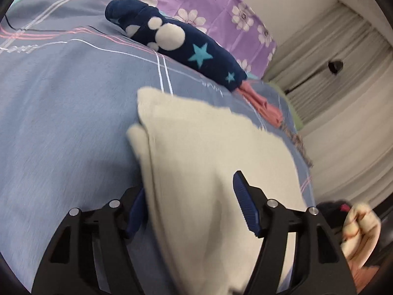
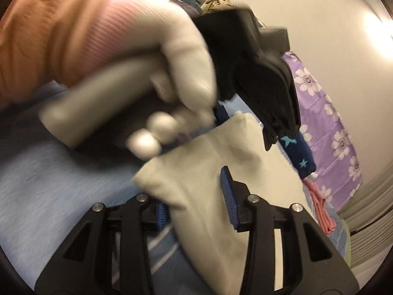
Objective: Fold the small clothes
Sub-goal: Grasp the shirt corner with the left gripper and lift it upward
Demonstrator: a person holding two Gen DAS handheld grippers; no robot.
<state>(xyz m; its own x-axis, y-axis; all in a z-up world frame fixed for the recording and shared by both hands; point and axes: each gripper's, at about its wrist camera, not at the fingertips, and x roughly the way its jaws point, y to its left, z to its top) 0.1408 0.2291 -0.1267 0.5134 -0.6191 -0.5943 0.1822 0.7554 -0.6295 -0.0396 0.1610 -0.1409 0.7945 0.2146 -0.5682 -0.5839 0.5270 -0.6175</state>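
**Cream cloth between both claws on the blue bedspread**

We see the cream, soft folded cloth [image 1: 208, 162] lying on the blue-grey striped bedspread [image 1: 61, 110], its far edge ragged and its left edge doubled. Our left gripper [image 1: 189, 209] stands apart, the cloth passing between its blue pads without being pressed. Our right gripper [image 2: 196, 201] has a fold of the same cloth between its pads; we cannot tell whether they pinch it. To the left the bedspread lies bare. Beyond the cloth lies a navy garment with stars and white dots [image 1: 176, 41], a pink folded piece [image 1: 265, 103] at its end. A purple flowered sheet [image 1: 208, 5] borders the bed; pale curtains [image 1: 343, 98] hang at right. A white-gloved hand [image 2: 176, 56] in an orange sleeve [image 2: 36, 36] grips the left tool.
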